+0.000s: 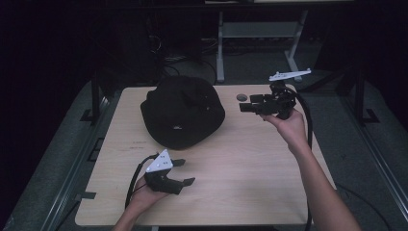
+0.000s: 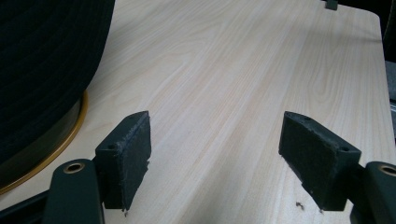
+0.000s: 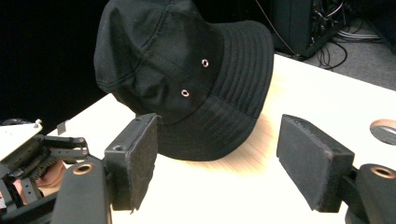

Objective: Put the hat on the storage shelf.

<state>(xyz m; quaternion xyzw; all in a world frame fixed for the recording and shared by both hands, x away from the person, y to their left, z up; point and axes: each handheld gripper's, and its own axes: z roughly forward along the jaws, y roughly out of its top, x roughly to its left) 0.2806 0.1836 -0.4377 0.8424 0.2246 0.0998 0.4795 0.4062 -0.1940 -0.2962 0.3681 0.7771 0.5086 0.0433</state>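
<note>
We hold the left gripper (image 1: 183,172) low near us, jaws spread wide; the right gripper (image 1: 244,107) raised on an outstretched arm, jaws wide apart, nothing between.

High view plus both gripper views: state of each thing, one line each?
black hat: lying on the table, crown up, not held.
left tool: open, nothing between its jaws, low over the table beside the hat.
right tool: open, nothing between its jaws, raised, pointing at the hat.

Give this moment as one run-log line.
black hat: on table, untouched | left gripper: open, empty | right gripper: open, empty, facing hat
</note>
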